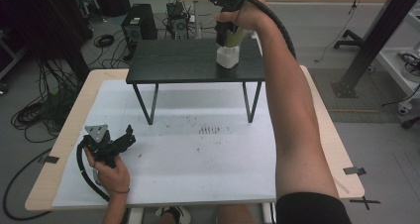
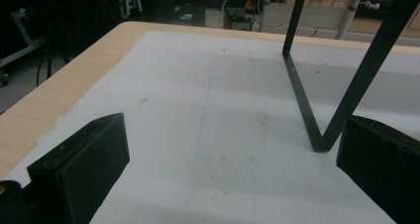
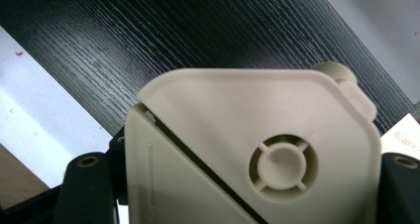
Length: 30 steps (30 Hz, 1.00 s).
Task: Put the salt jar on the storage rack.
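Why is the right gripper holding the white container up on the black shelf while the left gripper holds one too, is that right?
Not quite. The left gripper holds nothing: the left gripper view shows its jaws open over the bare white mat. The right gripper does hold the white container on the black shelf.

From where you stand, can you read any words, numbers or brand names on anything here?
None that can be read.
White slip at the right edge of the right gripper view: faint print, too blurred to read.
Cream container held in the right tongs: raised marks along its lid edge, too small to read.
Black shelf, white mat, left tongs: no text visible.
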Each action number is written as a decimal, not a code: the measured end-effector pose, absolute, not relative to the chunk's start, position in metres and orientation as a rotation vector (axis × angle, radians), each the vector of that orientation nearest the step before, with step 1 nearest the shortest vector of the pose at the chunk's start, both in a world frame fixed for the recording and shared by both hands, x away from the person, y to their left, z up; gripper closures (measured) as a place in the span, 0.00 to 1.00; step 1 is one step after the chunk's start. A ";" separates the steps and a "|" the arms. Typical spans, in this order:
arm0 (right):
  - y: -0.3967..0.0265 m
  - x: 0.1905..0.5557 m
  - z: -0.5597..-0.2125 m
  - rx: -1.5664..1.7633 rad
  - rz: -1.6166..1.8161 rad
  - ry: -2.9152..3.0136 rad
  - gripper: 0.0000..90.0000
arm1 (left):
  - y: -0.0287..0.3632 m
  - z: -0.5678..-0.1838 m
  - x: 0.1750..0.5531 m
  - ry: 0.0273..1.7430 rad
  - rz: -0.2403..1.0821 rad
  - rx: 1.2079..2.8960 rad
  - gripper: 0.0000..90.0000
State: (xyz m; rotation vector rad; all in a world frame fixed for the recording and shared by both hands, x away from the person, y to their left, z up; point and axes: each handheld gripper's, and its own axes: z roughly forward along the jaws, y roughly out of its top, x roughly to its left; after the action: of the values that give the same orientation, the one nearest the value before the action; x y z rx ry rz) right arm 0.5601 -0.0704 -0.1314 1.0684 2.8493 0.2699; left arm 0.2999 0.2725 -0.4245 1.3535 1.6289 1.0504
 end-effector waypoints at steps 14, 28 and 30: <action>-0.070 0.561 -0.132 1.071 0.276 2.846 0.33 | 0.272 -0.424 0.300 1.630 1.052 1.354 0.00; -0.071 0.561 -0.132 1.066 0.280 2.847 0.33 | 0.273 -0.424 0.300 1.629 1.049 1.351 0.00; -0.071 0.561 -0.132 1.066 0.280 2.847 0.33 | 0.273 -0.424 0.300 1.631 1.049 1.353 0.00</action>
State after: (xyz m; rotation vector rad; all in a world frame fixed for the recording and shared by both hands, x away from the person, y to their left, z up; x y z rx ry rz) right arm 0.5612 -0.0708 -0.1317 1.0657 2.8470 0.2798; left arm 0.3000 0.2727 -0.4244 1.3531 1.6308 1.0493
